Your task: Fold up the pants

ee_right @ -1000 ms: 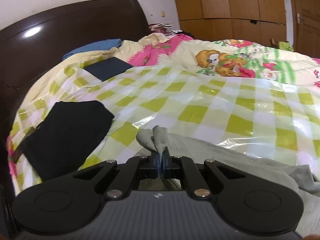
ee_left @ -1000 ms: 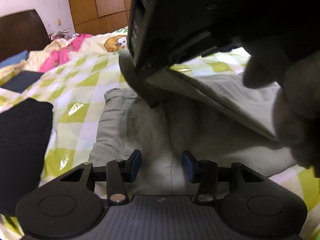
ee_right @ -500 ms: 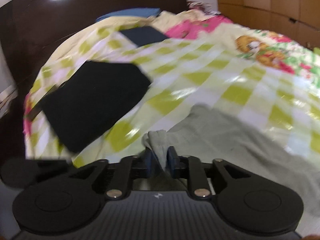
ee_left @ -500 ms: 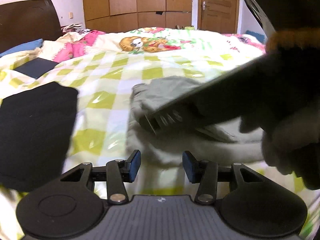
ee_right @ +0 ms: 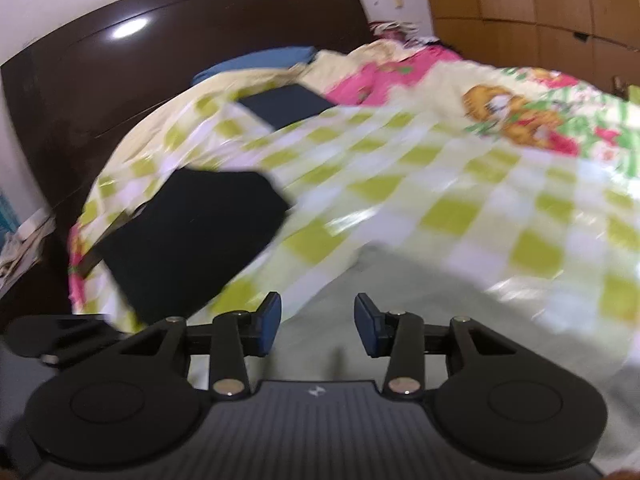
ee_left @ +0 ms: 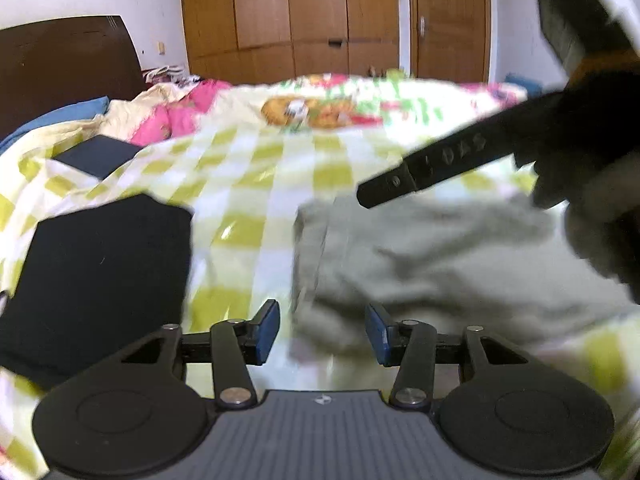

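Observation:
The grey pants (ee_left: pixel 432 260) lie folded in a flat bundle on the green-and-white checked bedspread (ee_left: pixel 256 184). My left gripper (ee_left: pixel 322 330) is open and empty, just above the bundle's near left corner. My right gripper (ee_right: pixel 317 324) is open and empty over the grey pants (ee_right: pixel 420 304), which fill the lower right of the right wrist view. The right gripper's body and the gloved hand (ee_left: pixel 580 184) show at the upper right of the left wrist view, above the pants.
A folded black garment (ee_left: pixel 96 272) lies left of the pants; it also shows in the right wrist view (ee_right: pixel 192 232). A dark folded item (ee_left: pixel 98 156) and pink bedding (ee_left: pixel 180 116) sit farther back. A dark headboard (ee_right: pixel 160 60) and wooden wardrobes (ee_left: pixel 320 16) stand behind.
My right gripper has opened and let go of the pants' edge, which now lies flat. Both grippers have drawn back and up from the bundle.

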Action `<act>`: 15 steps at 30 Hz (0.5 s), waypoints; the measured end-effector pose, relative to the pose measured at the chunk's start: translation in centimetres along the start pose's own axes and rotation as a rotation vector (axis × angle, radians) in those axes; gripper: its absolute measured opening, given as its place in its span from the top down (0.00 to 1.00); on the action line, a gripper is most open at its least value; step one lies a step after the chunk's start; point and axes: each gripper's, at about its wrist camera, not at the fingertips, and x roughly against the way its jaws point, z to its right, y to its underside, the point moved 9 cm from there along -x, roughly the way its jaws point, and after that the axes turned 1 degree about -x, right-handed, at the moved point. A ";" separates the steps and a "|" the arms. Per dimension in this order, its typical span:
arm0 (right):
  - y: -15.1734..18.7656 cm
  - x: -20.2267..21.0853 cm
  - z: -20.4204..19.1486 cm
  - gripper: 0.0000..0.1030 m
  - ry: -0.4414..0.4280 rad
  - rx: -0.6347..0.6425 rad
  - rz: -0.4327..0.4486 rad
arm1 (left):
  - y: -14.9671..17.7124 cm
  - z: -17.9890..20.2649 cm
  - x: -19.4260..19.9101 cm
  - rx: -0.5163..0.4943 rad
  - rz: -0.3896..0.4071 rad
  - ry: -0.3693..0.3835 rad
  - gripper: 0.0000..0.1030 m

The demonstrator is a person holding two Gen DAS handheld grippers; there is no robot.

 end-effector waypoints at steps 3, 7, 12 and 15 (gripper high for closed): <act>-1.2 -2.4 3.8 0.53 0.004 0.009 -0.074 | -1.9 1.3 -1.9 -0.007 0.037 0.025 0.38; -1.1 -6.0 6.3 0.53 -0.136 -0.071 -0.200 | -2.4 2.7 -5.0 -0.037 0.019 0.034 0.38; 1.1 -8.0 5.1 0.52 -0.277 -0.025 -0.346 | -0.7 3.7 -7.3 -0.055 -0.052 0.025 0.38; 2.2 -6.9 3.2 0.52 -0.345 0.056 -0.388 | 0.6 4.3 -7.8 -0.077 -0.081 0.027 0.38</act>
